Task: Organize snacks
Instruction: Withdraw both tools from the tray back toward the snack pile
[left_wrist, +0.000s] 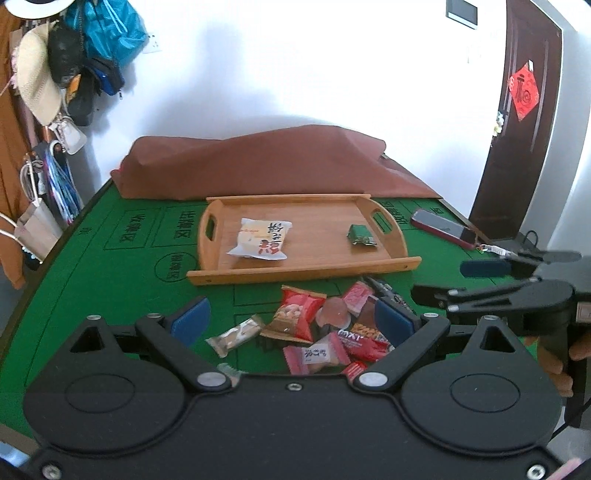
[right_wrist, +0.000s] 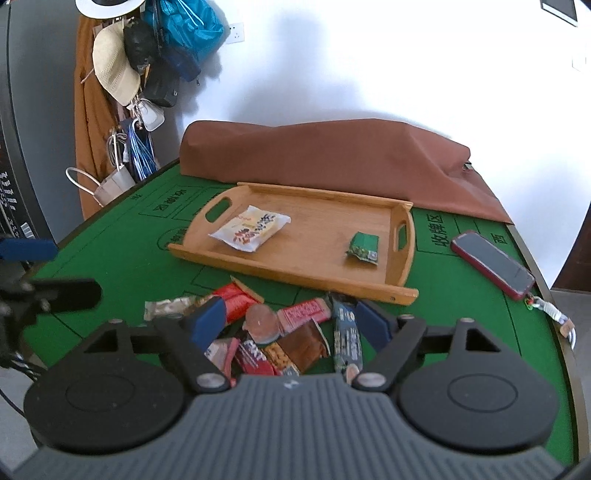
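Both the left claw (left_wrist: 291, 317) and right claw (right_wrist: 291, 321) are held wide open, empty, above the snack pile (left_wrist: 317, 332) just before the wooden tray (left_wrist: 391, 264); overlapping wrappers could be pinched together or slip.

hidden: snack pile (right_wrist: 280, 339) near edge behind gripper body | covered: objects under brown cloth (right_wrist: 332, 155) | cut off: green table (right_wrist: 480, 354) near corners

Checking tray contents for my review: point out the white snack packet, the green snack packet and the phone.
white snack packet (left_wrist: 263, 240), left wrist view, its middle
green snack packet (right_wrist: 364, 246), right wrist view, its middle
phone (right_wrist: 493, 264), right wrist view, its screen
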